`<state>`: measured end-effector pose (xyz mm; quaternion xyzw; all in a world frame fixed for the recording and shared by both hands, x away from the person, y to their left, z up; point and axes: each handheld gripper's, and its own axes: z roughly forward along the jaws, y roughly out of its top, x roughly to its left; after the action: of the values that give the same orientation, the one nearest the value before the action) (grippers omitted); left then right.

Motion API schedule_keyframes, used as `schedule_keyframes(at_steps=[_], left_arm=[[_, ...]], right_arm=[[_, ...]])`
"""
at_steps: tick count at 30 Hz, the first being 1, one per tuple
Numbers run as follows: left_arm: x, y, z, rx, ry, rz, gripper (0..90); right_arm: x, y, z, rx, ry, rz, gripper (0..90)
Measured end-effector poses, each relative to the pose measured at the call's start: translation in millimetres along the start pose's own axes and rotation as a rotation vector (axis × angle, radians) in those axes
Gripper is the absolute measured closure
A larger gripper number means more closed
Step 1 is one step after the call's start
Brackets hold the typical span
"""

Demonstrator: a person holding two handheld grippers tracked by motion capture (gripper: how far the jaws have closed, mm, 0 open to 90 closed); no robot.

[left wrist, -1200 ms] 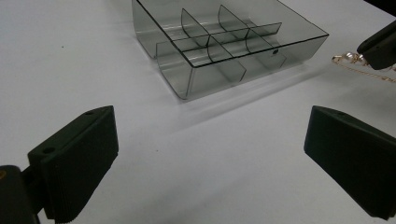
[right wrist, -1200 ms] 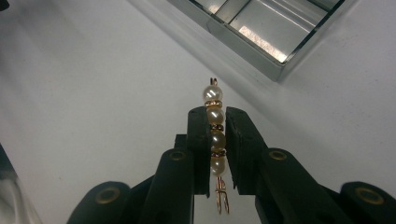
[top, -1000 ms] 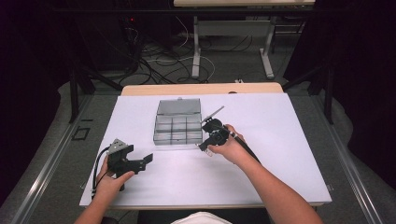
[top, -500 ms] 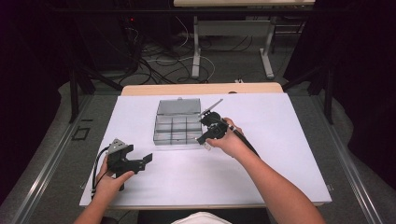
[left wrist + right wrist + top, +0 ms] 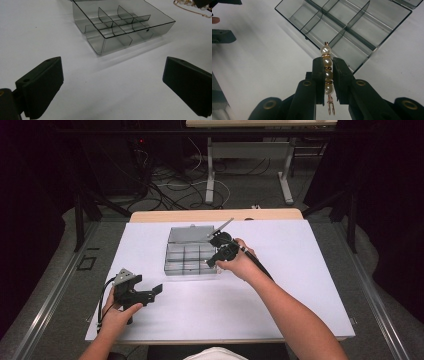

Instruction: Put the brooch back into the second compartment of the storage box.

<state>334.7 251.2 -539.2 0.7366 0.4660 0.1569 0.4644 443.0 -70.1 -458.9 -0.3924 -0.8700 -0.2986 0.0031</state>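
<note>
Pearl hairpin (image 5: 326,72), four white beads on gold wire, clamped upright in right gripper (image 5: 327,75) above organizer box (image 5: 192,252) right edge, lifted higher than before, left gripper (image 5: 145,295) wide, empty, unmoved near table (image 5: 300,285) front-left corner.

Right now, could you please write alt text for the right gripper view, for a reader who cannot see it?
The right gripper holds a row of white pearl beads on a gold wire pin between its two black jaws. Beyond it, an open smoky clear plastic organiser box with empty divided compartments sits on the white table.
</note>
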Motion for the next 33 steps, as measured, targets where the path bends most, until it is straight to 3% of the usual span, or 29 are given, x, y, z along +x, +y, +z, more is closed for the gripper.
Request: schedule_keyframes(at_steps=[2, 3, 4, 8, 9, 10, 11, 12, 13, 14, 17, 18, 19, 20, 23, 27, 28, 30, 31, 33], left_arm=[[-0.2, -0.1, -0.1, -0.001, 0.0, 0.001, 3.2], [-0.2, -0.1, 0.0, -0.001, -0.001, 0.001, 3.2], [-0.1, -0.1, 0.0, 0.0, -0.001, 0.001, 3.2], [0.3, 0.0, 1.0, 0.0, 0.0, -0.002, 3.2], [0.4, 0.4, 1.2, -0.001, -0.001, 0.0, 3.2], [0.2, 0.6, 1.4, -0.002, -0.002, -0.001, 3.2], [-0.1, 0.5, 1.6, -0.001, -0.002, -0.001, 3.2], [-0.4, 0.4, 1.9, -0.001, -0.003, 0.0, 3.2], [-0.6, 0.3, 1.8, 0.001, -0.003, 0.002, 3.2], [-0.9, 0.2, 1.5, 0.003, -0.002, 0.005, 3.2], [-0.5, 0.3, 0.4, 0.0, -0.002, 0.003, 3.2], [-0.2, 0.1, 0.2, -0.001, -0.001, -0.002, 3.2], [0.1, -0.1, 0.1, 0.0, 0.001, -0.004, 3.2], [0.5, -0.1, 0.0, -0.001, 0.002, -0.003, 3.2], [1.1, 0.1, -0.9, -0.006, 0.002, -0.006, 3.2], [2.3, -0.6, -1.6, -0.006, 0.005, -0.014, 3.2], [2.4, -0.7, -1.5, -0.006, 0.005, -0.015, 3.3], [1.6, -0.8, -1.0, -0.003, 0.006, -0.013, 3.5], [1.0, -0.9, -0.4, -0.007, 0.006, -0.011, 3.5], [0.2, -0.7, -0.2, -0.001, 0.004, -0.011, 3.5]], right_arm=[[0.2, 2.4, 0.8, -0.004, -0.002, 0.01, 80.9], [-0.9, 4.6, -1.1, 0.03, -0.012, -0.006, 80.9], [-1.0, 4.9, 2.2, -0.013, -0.007, 0.003, 80.9], [-2.9, 8.4, 4.6, -0.017, -0.007, 0.005, 80.9], [-3.8, 10.4, 2.4, 0.022, -0.012, -0.009, 80.9], [-4.3, 10.8, 5.7, -0.015, -0.01, -0.001, 80.9], [-4.0, 12.9, 3.7, 0.02, -0.007, 0.012, 80.9], [-5.3, 12.7, 6.5, -0.021, -0.008, 0.018, 80.9], [-6.1, 13.9, 7.1, -0.029, -0.005, 0.021, 80.9], [-7.4, 15.2, 6.2, -0.009, -0.018, 0.011, 80.9], [-8.5, 17.7, 10.2, -0.038, -0.019, 0.027, 80.9], [-8.6, 19.9, 8.3, 0.001, -0.014, 0.024, 80.9], [-10.6, 20.1, 12.2, -0.037, -0.02, 0.011, 80.9], [-9.7, 21.4, 13.5, -0.04, -0.014, 0.031, 80.9], [-12.0, 25.0, 18.3, -0.058, -0.018, 0.021, 80.9], [-12.7, 30.7, 20.7, -0.046, -0.017, 0.028, 80.9], [-13.4, 34.5, 17.4, 0.016, -0.019, 0.014, 80.9], [-11.9, 34.7, 26.3, -0.093, -0.016, 0.027, 80.9], [-11.0, 36.9, 24.5, -0.059, -0.011, 0.022, 80.9], [-9.2, 39.0, 25.1, -0.056, -0.013, 0.016, 80.9]])
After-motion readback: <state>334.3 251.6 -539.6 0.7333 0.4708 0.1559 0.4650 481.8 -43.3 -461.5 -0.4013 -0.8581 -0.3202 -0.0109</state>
